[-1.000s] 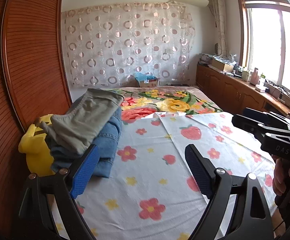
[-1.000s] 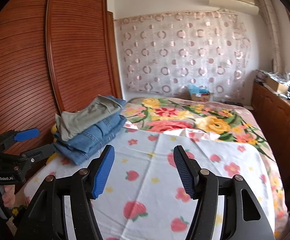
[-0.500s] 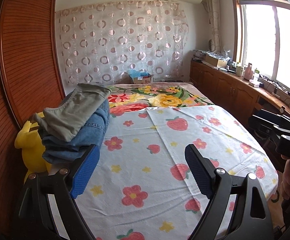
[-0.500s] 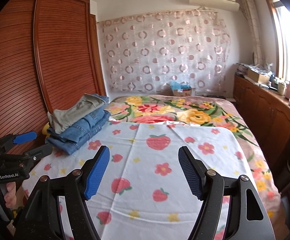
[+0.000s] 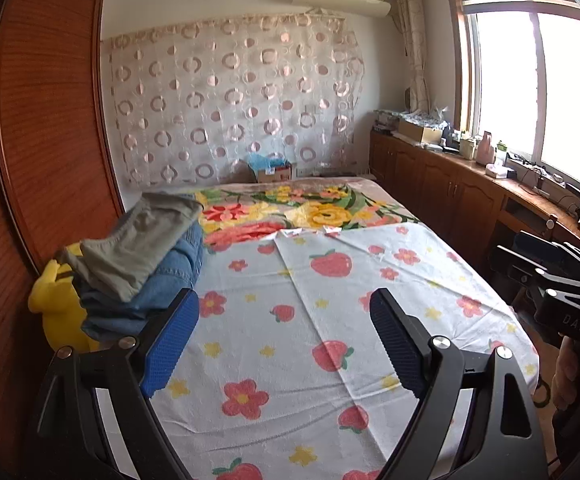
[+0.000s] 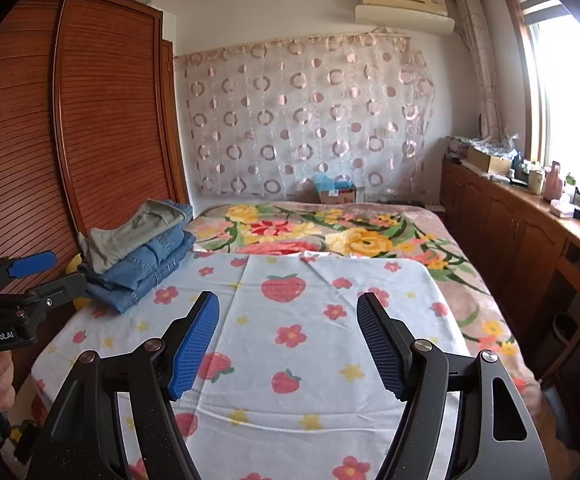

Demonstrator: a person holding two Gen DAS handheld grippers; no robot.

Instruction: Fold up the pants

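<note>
Both grippers [image 5: 283, 340] [image 6: 287, 344] hover empty over the sheet [image 5: 290, 320], jaws wide — the pants [image 5: 141, 244] lie stacked at the bed's left edge. Likely between folds; next, reaching for another pair.

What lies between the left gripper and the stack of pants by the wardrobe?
Nothing visible does. The left gripper is open and empty, and the stack of pants sits ahead to its left on the strawberry sheet, with only bare sheet between. The yellow plush toy sits behind the stack on the wardrobe side, off the path.
</note>
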